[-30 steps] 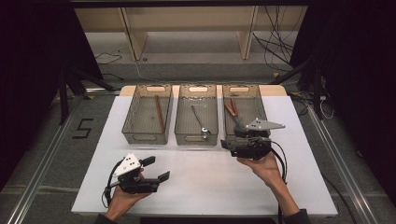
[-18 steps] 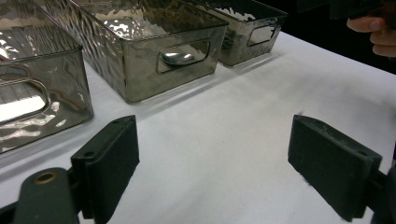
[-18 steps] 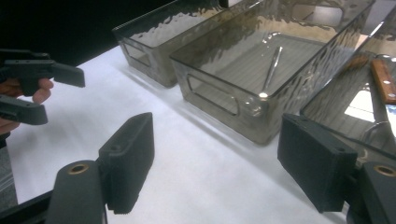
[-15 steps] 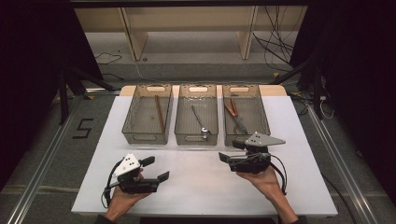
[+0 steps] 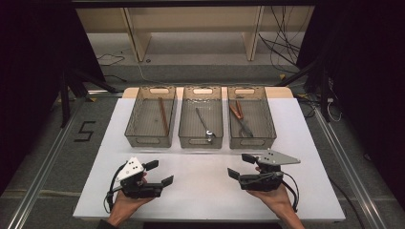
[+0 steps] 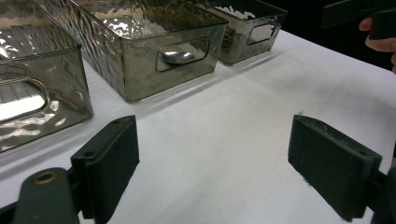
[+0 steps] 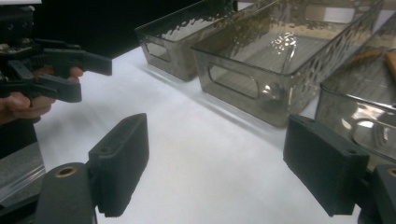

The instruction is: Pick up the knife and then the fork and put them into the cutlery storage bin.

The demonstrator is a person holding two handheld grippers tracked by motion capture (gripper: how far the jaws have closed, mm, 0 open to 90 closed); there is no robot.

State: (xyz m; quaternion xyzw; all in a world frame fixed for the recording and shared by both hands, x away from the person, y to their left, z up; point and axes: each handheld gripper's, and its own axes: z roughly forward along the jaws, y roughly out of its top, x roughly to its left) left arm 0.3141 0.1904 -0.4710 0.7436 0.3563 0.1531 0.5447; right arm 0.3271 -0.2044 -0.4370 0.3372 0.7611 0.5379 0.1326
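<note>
White table [image 5: 205, 191] w/ both grippers, left [image 5: 155, 173] & right [image 5: 241, 165], jaws apart (nothing between).

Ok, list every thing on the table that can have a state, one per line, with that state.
Left hand-held gripper: open, nothing between the jaws.
Right hand-held gripper: open, jaws have just been opening, nothing between them.
Left bin: upright, holds a brown stick.
Middle bin: upright, holds a metal spoon.
Right bin: upright, holds orange-handled pliers.
</note>
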